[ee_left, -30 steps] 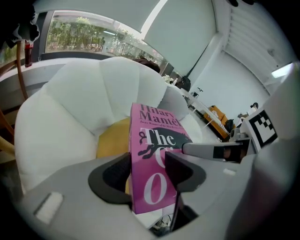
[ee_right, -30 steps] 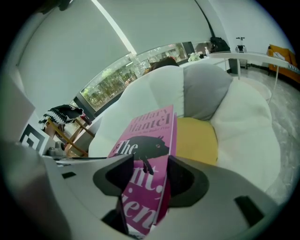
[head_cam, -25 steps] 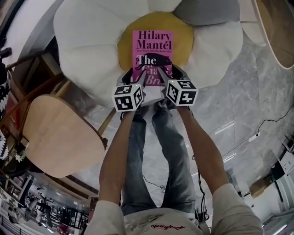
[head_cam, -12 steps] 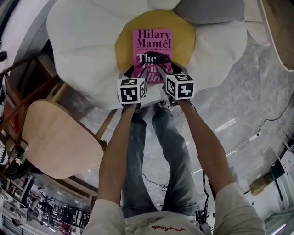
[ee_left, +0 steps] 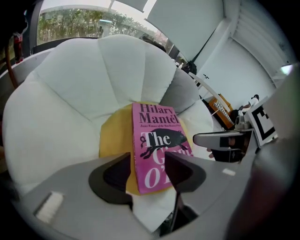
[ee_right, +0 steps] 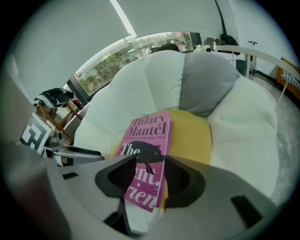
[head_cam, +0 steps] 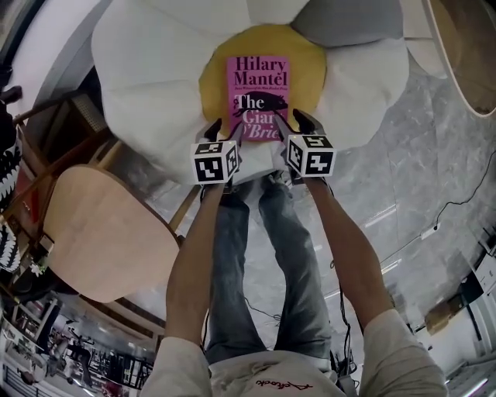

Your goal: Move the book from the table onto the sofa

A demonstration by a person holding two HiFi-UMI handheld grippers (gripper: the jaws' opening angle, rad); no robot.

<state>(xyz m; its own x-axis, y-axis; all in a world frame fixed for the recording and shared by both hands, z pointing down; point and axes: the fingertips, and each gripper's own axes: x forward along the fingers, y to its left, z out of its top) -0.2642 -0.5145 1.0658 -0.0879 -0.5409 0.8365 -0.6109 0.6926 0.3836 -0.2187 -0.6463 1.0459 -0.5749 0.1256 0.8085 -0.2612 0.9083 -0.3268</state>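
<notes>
The pink book (head_cam: 258,85) lies flat, cover up, on the yellow centre (head_cam: 310,62) of a flower-shaped sofa (head_cam: 147,70) with white petals. My left gripper (head_cam: 221,130) hovers at the book's near left corner and my right gripper (head_cam: 291,122) at its near right corner. In the left gripper view the book (ee_left: 157,140) shows through the gap of the left gripper (ee_left: 147,161), whose jaws stand apart without pressing it. In the right gripper view the book (ee_right: 147,136) lies beyond the right gripper (ee_right: 150,161). Those jaws are closing a little but stand wide and touch nothing.
One sofa petal (head_cam: 349,19) is grey. A round wooden table (head_cam: 101,233) stands at the left beside a wooden chair frame (head_cam: 46,132). Another wooden tabletop (head_cam: 465,46) is at the top right. The person's legs (head_cam: 256,256) stand on the marble floor, where a cable (head_cam: 457,205) runs.
Both grippers have drawn back a little from the book toward the person, so more of the title shows. The book stays on the yellow cushion.
</notes>
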